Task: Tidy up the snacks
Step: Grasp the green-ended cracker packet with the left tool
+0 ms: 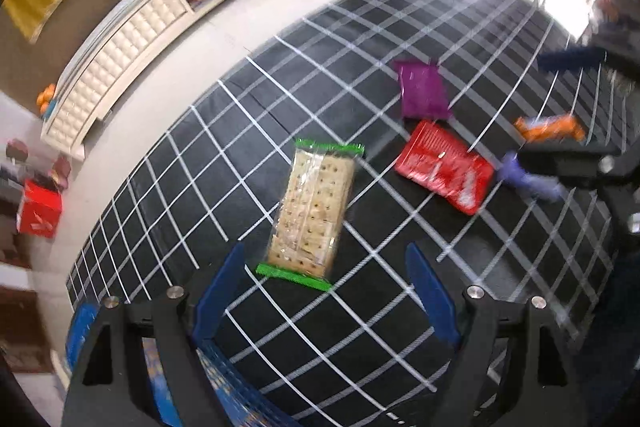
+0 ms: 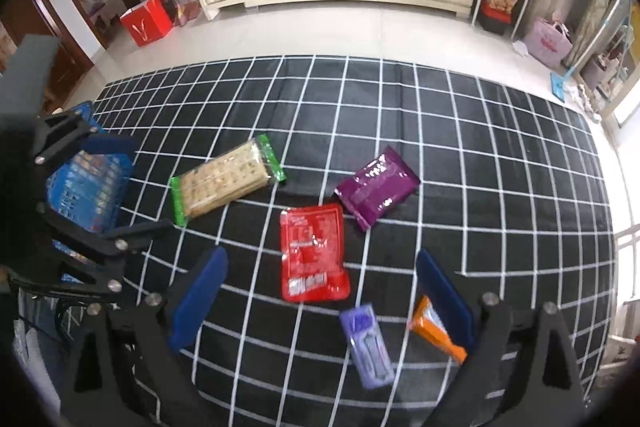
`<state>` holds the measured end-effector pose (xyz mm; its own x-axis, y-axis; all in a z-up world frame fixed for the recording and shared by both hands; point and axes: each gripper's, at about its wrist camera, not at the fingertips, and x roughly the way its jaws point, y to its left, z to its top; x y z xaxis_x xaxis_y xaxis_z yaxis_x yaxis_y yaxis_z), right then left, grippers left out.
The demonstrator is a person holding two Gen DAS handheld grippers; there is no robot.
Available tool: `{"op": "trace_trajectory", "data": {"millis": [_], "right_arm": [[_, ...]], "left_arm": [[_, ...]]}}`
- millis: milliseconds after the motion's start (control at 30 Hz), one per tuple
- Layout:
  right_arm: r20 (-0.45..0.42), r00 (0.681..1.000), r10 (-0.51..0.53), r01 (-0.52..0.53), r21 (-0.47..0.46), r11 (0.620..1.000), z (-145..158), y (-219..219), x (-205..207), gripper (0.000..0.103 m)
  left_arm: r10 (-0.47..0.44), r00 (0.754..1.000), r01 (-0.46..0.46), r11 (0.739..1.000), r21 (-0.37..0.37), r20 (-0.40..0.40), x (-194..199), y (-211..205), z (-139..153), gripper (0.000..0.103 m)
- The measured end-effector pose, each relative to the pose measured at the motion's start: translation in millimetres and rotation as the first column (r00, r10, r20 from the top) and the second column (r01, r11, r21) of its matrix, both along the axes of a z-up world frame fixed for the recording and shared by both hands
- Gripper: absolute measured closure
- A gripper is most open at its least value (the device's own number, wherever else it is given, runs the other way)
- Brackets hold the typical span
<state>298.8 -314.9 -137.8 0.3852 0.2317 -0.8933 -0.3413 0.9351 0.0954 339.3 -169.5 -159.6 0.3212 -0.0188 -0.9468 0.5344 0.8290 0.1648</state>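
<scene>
left gripper [image 1: 326, 291] spread wide and empty, lined up on the green-ended clear cracker pack [image 1: 311, 217] lying flat on the black grid cloth [image 1: 240, 147], probably for pickup. right gripper [image 2: 322, 301] likewise agape and empty over the red foil packet [image 2: 314, 253], small lilac [image 2: 367, 345] and orange wrappers [image 2: 436, 331] close beside.

Left tongs [image 1: 326, 301] and right tongs [image 2: 322, 299] both gape wide, blue fingers [image 1: 218, 301] spread, holding nothing

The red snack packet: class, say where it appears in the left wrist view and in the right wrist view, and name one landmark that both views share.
Left wrist view: the red snack packet lies right of centre, below the purple packet.
Right wrist view: it lies just below centre, between the open fingers of the right gripper.
Shared landmark: the green-ended cracker pack on the checked cloth.
</scene>
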Motion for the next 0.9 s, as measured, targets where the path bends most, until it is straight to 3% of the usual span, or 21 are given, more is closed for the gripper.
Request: {"op": "trace_trajectory", "data": {"millis": [333,533,667,700,767,900], "right_arm": [[-0.051,0.999,0.004,-0.004,0.01,1.0,-49,-9,23,0.006],[-0.07,0.997,-0.009,0.013,0.055,0.998,-63,-19,30,0.006],[-0.067,0.998,-0.002,0.006,0.061,0.998,-67,-20,29,0.006],[-0.068,0.998,-0.003,0.008,0.064,0.998,-68,-21,29,0.006],[-0.069,0.998,-0.01,0.014,0.069,0.997,-66,-24,28,0.006],[-0.061,0.998,-0.032,0.036,0.069,0.997,-61,-30,24,0.006]], "left_arm": [[-0.032,0.998,0.04,0.989,0.141,-0.056,41,-3,-66,0.022],[-0.038,0.992,0.054,0.989,0.139,-0.118,55,-1,-89,0.022],[-0.041,0.993,0.053,0.993,0.107,-0.113,58,0,-90,0.023],[-0.039,0.992,0.051,0.994,0.095,-0.117,59,1,-90,0.025],[-0.022,0.986,0.027,0.999,0.028,-0.165,59,4,-88,0.048],[-0.013,0.99,0.02,0.999,0.047,-0.141,51,-1,-87,0.051]]}}
